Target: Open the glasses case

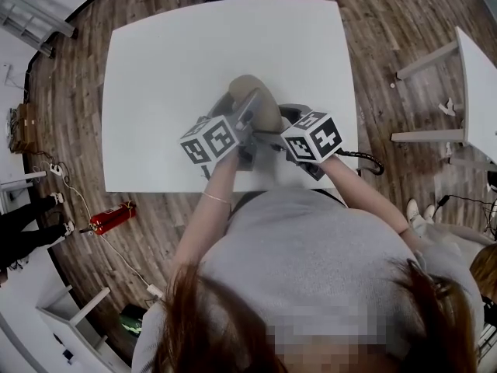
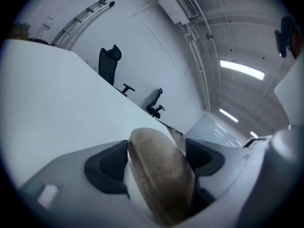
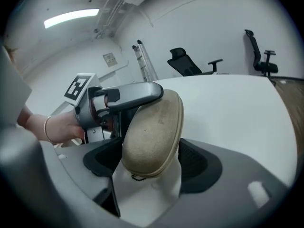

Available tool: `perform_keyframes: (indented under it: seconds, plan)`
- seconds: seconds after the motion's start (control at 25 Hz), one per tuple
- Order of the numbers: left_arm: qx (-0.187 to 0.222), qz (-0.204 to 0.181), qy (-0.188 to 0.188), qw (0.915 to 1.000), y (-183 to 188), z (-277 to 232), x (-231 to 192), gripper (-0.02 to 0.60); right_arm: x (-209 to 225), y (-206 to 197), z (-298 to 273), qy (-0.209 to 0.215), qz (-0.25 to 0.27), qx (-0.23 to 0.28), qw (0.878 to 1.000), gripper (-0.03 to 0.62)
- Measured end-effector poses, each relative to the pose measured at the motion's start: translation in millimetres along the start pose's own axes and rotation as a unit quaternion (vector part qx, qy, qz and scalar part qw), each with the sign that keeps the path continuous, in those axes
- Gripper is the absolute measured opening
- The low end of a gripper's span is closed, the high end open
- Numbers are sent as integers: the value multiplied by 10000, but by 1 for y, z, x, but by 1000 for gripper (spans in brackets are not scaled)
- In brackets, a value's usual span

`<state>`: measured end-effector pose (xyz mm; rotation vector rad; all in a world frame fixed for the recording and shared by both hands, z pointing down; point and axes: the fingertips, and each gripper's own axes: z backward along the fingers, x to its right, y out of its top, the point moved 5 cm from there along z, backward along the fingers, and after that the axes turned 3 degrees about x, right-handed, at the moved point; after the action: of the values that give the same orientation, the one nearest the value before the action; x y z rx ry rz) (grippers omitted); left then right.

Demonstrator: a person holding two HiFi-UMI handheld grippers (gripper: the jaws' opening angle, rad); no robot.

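Glasses case (image 1: 256, 103), tan and oval with a zip seam round its rim, sits just below the centre of the head view, over the near part of the white table (image 1: 171, 68), caught between the two grippers. Whether its lower end touches the table I cannot tell.

The left gripper (image 2: 156, 148) comes at it from the lower left of the head view. In the left gripper view the jaws stand wide, and the case fills the gap between the two dark pads (image 2: 107, 172), its seam edge against the left one. The jaws pinch the case.

The right gripper (image 3: 152, 160) comes from the lower right. In the right gripper view its jaws are likewise spread wide and closed on the case. The case stands tilted, rounded top toward the upper right of the frame, with a small zip pull (image 3: 137, 177) hanging at its lower end. One grey finger of the left gripper lies across the top of the case there, and a hand (image 3: 47, 127) wearing a thin bracelet shows at the left edge.

Both marker cubes (image 1: 210, 140) face up in the head view, side by side. Black office chairs (image 3: 185, 61) stand beyond the table.
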<state>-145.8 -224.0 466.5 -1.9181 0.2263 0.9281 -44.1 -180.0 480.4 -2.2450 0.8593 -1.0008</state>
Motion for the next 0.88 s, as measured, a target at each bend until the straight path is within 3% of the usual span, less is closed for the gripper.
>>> perform_keyframes:
  seconds: [0.28, 0.4, 0.56, 0.76, 0.88]
  plan:
    - [-475, -1023, 453, 9926, -12, -14, -8, 367, 9, -19, -6, 70, -657, -129, 9977, 374]
    - [-523, -1533, 522, 9854, -11, -17, -6, 364, 9, -20, -8, -43, -468, -200, 9987, 384]
    - [-570, -2359, 612, 9682, -7, -18, 3, 362, 5, -23, -8, -158, -11, -462, 9988, 399]
    - [-42, -2335, 594, 9705, 8, -3, 7, 350, 2, -25, 4, -126, 254, -487, 9984, 440]
    - [516, -2222, 478, 9725, 28, 20, 18, 337, 7, -13, 27, -112, 361, -26, 9993, 435]
